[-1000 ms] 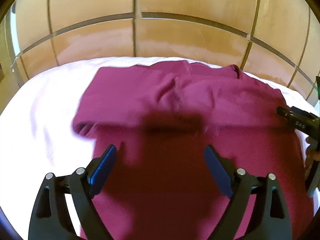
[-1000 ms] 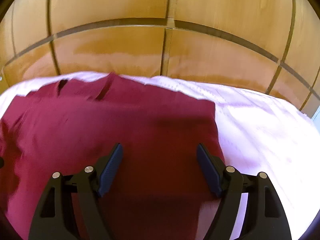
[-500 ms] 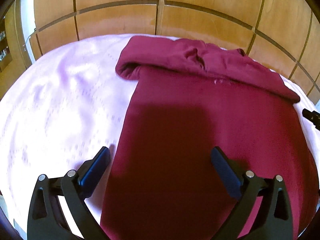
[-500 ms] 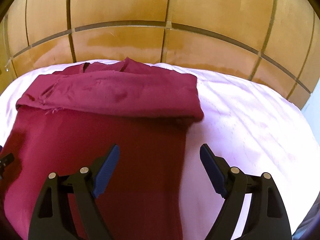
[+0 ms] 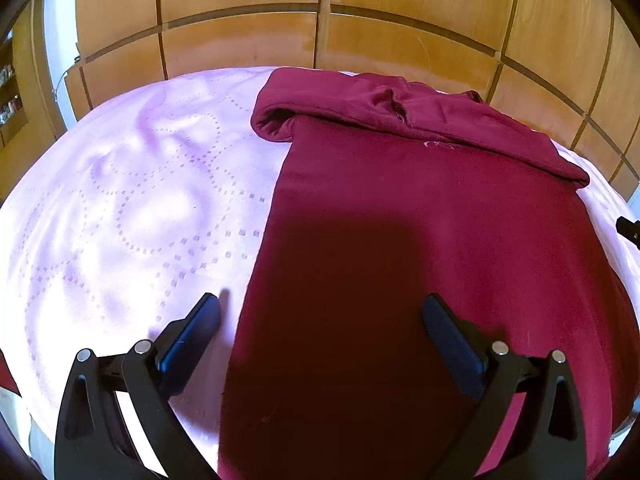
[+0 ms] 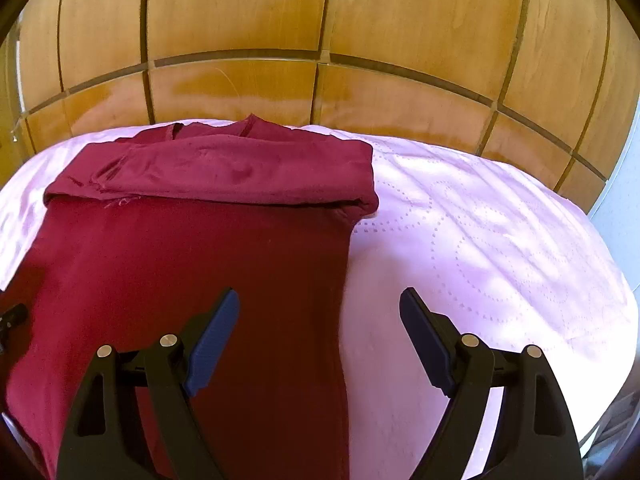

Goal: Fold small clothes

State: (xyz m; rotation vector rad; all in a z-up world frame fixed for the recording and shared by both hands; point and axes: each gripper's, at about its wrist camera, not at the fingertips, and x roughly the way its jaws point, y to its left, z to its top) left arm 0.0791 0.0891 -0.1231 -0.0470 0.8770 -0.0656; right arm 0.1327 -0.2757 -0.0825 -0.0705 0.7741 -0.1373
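The maroon garment (image 5: 420, 240) lies flat on the pale pink bedspread (image 5: 120, 220), its far end folded back into a thick band beside the wooden panelled wall (image 6: 320, 20). A second ago both grippers hung close over the cloth; now they sit further back. The left gripper (image 5: 320, 320) and right gripper (image 6: 320, 312) each straddle a side edge, jaws apart and empty.

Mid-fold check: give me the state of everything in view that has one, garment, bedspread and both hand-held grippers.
maroon garment: lying flat on the bed, far end folded over into a band, not gripped.
pink bedspread: spread out, lightly wrinkled.
left hand-held gripper: open, empty, over the garment's left edge.
right hand-held gripper: open, empty, over the garment's right edge.
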